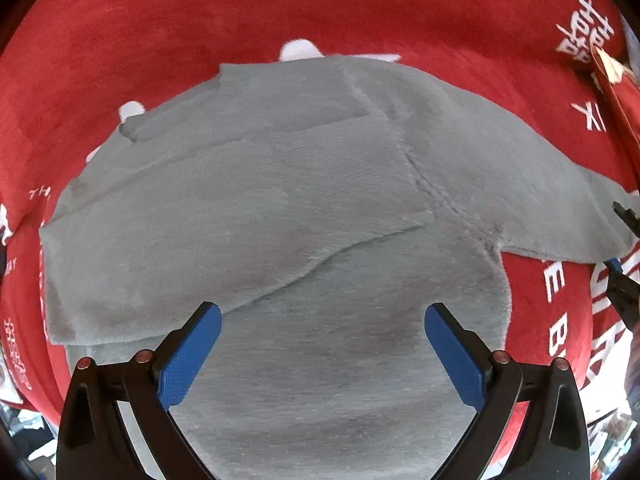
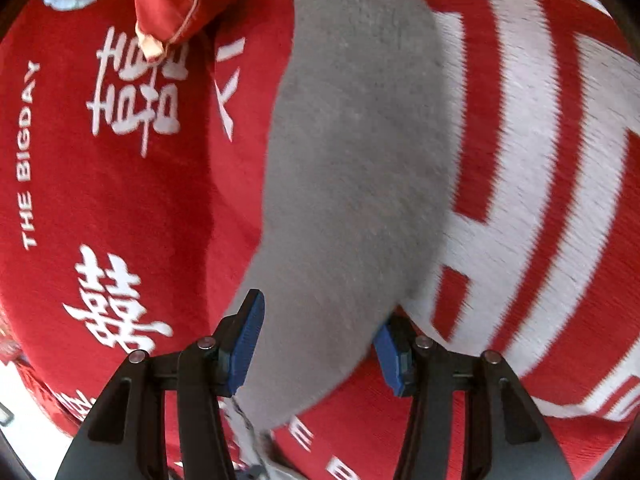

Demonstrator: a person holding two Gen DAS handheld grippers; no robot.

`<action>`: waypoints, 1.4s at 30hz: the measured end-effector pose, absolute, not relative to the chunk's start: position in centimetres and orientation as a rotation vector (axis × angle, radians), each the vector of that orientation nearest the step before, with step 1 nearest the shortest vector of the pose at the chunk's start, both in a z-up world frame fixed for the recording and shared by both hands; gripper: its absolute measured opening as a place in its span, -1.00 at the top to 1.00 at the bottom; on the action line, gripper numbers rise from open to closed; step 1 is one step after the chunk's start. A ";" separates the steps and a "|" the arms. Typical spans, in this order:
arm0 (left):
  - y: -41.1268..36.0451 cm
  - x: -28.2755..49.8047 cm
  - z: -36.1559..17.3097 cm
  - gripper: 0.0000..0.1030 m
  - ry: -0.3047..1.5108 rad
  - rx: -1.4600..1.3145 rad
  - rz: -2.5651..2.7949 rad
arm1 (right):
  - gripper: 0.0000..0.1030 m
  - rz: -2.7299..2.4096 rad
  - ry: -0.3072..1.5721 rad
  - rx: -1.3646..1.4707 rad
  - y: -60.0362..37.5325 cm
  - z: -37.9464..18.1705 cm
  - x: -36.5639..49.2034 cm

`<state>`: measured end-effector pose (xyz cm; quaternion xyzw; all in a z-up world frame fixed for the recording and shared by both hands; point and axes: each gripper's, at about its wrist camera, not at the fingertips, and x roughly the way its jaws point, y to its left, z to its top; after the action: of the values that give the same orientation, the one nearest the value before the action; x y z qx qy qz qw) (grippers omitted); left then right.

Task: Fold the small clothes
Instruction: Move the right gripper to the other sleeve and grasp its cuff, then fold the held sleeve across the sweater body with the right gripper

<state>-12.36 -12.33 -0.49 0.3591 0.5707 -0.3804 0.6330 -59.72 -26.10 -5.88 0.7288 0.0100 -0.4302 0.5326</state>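
Observation:
A small grey fleece garment (image 1: 304, 200) lies on a red blanket (image 1: 160, 32) with white lettering. One sleeve is folded over its body and the other stretches out to the right. My left gripper (image 1: 323, 320) is open just above the garment's near part and holds nothing. In the right wrist view the outstretched grey sleeve (image 2: 352, 160) runs between the blue pads of my right gripper (image 2: 318, 330). The jaws stand open on either side of the sleeve's end. The right gripper's fingers (image 1: 624, 280) show at the left view's right edge, at the sleeve end.
A red satin cushion (image 2: 180, 4) with gold piping lies on the blanket beyond the sleeve, also in the left view (image 1: 612, 80). The red blanket (image 2: 120, 200) has large white stripes on the right (image 2: 540, 160). Clutter shows past the blanket's near edge (image 1: 24, 420).

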 end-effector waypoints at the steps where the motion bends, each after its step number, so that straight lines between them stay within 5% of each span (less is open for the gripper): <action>1: -11.9 -11.9 -0.3 -0.98 1.301 0.810 -0.862 | 0.20 -1.011 -0.009 1.763 -26.2 -6.2 -59.9; 3: -11.1 -11.0 0.0 -0.98 1.301 0.787 -0.851 | 0.89 -0.965 -0.071 1.801 -26.4 -6.6 -60.1; 12: -6.8 -4.8 1.7 -0.98 1.267 0.682 -0.773 | 0.89 -0.709 -0.018 1.562 -28.3 1.1 -52.7; 19: -2.0 1.8 2.2 -0.98 1.247 0.605 -0.692 | 0.89 -0.456 0.330 1.201 -26.0 7.7 -35.5; 25: 1.9 5.9 0.9 -0.98 1.281 0.544 -0.618 | 0.89 -0.329 0.706 1.016 -19.3 4.2 -20.3; 31: 3.8 7.6 -0.6 -0.98 1.298 0.542 -0.618 | 0.70 -0.438 0.986 1.036 -15.7 -2.7 -15.4; 32: 4.0 7.8 -0.6 -0.98 1.300 0.535 -0.620 | 0.58 -0.441 0.976 1.059 -15.6 -2.9 -15.8; 34: 4.4 8.5 -0.7 -0.98 1.311 0.499 -0.630 | 0.00 -0.442 0.888 1.143 -15.5 -2.6 -17.2; 39: 4.8 10.0 -0.6 -0.98 1.350 0.389 -0.683 | -0.07 -0.612 0.737 1.268 -17.1 -1.4 -20.6; 41: 5.0 10.6 -0.5 -0.98 1.371 0.330 -0.723 | 0.11 -0.657 0.687 1.331 -18.0 -1.8 -21.2; 42: 5.0 11.1 -0.5 -0.98 1.386 0.291 -0.749 | 0.67 -0.674 0.676 1.345 -18.5 -1.8 -20.9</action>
<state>11.06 5.02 -0.48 0.1303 0.6213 -0.3356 0.6959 -20.92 -18.47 -1.78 0.5990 0.3010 -0.3002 0.6786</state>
